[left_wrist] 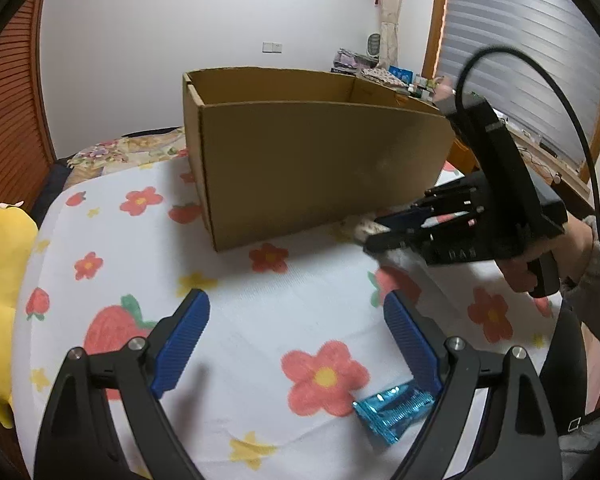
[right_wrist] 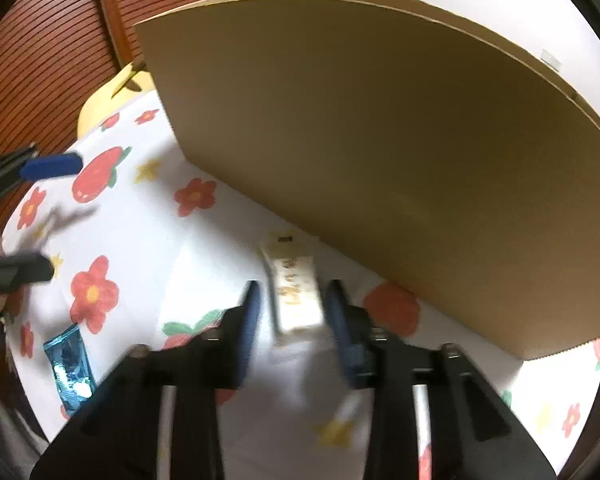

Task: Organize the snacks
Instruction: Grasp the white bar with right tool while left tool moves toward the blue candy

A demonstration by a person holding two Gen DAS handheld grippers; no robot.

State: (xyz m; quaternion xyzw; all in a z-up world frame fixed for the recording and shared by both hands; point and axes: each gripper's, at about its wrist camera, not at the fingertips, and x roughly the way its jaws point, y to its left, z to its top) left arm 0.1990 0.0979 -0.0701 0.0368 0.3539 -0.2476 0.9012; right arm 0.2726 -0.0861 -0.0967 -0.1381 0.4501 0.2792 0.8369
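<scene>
1. A cardboard box (left_wrist: 320, 152) stands open-topped on my flower-print cloth (left_wrist: 260, 292), its long front wall facing both grippers; I judge it to be where the snacks go.

2. My right gripper (right_wrist: 294, 304) hangs close to the foot of that wall, pointing steeply down. Its blue fingers (right_wrist: 250, 312) stand narrow, one on each side of the cream snack bar (right_wrist: 296, 288). The picture is smeared, and I still see a sliver of gap on each side, so I read the bar as between the fingers but not yet pinched.

3. My left gripper (left_wrist: 296, 340) is wide apart over bare cloth, holding nothing.

4. The cream snack bar lies flat on the cloth just beside the box's front wall. Its long axis runs away from the right gripper toward the box, nearly in line with the way the fingers point, so they would meet its two long edges. The right hand is plainly the nearer one to it.

5. The blue wrapper (left_wrist: 392, 412) lies flat near the cloth's front edge, well apart from the box. It sits low and to the right of the left gripper's centre, partly under the right-hand finger, with its long axis slanting across the fingers. I judge that the left hand must shift right and drop before it can close on it.
</scene>
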